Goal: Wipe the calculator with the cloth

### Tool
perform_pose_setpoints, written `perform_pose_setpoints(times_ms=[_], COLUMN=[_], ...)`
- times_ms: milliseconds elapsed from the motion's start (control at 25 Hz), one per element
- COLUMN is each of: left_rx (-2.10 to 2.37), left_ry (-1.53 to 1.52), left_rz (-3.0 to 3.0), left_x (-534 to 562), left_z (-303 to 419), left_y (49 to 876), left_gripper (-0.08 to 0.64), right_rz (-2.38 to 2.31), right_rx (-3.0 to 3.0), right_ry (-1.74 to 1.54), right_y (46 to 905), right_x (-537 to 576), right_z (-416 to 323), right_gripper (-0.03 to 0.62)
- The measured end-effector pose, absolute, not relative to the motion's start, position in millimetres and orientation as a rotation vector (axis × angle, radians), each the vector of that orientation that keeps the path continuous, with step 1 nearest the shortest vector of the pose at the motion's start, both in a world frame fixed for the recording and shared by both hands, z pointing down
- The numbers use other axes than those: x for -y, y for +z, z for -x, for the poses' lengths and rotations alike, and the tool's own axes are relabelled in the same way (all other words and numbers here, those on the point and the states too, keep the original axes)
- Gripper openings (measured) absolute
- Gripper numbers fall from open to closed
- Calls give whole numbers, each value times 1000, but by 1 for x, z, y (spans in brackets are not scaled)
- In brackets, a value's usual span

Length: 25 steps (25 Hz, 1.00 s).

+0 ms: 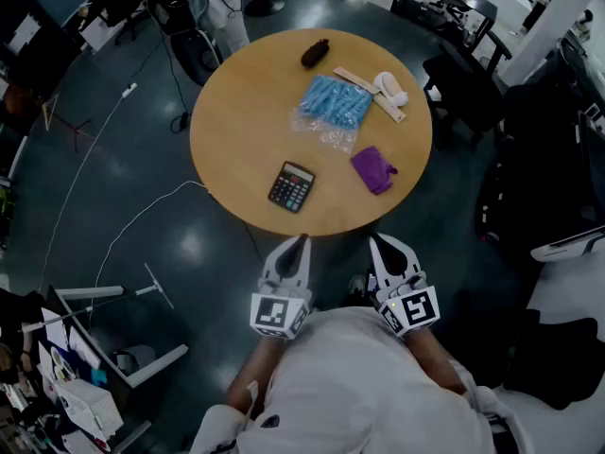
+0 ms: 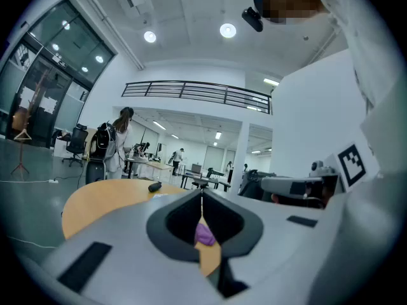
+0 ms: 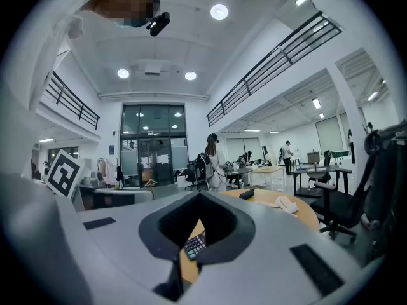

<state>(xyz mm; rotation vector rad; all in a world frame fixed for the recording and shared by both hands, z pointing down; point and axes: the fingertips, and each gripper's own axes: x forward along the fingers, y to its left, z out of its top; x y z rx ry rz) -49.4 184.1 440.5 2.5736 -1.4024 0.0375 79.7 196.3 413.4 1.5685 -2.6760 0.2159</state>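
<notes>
The left gripper (image 1: 303, 239) and right gripper (image 1: 372, 239) are held side by side close to the person's body, short of the round table (image 1: 227, 126) and pointing roughly level toward it. Each has its jaws clenched together on nothing. Nearest on the table lies the calculator (image 1: 291, 186), with the purple cloth (image 1: 374, 169) near it to the right, not touching. Beyond them a clear bag (image 1: 331, 107) holds blue pieces. Farthest lie a wooden strip (image 1: 352, 77), a white object (image 1: 389, 86) and a dark object (image 1: 315, 53).
</notes>
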Motion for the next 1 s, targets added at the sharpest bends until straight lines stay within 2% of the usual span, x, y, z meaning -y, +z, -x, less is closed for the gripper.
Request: perform_pose_setpoints(times_ms=[560,1000], left_rx=[1410,1448], left_ry=[60,93], left_rz=[-2559,-2505], left_x=[-181,-172], left_z=[46,21], left_y=[444,460], left_gripper=[12,12], right_rz=[-1568,-1452], right_rx=[2748,2816], right_ry=[271,303], right_y=[408,415], right_x=[-193,-184], right_z=[-86,-117], right_gripper=[15,15])
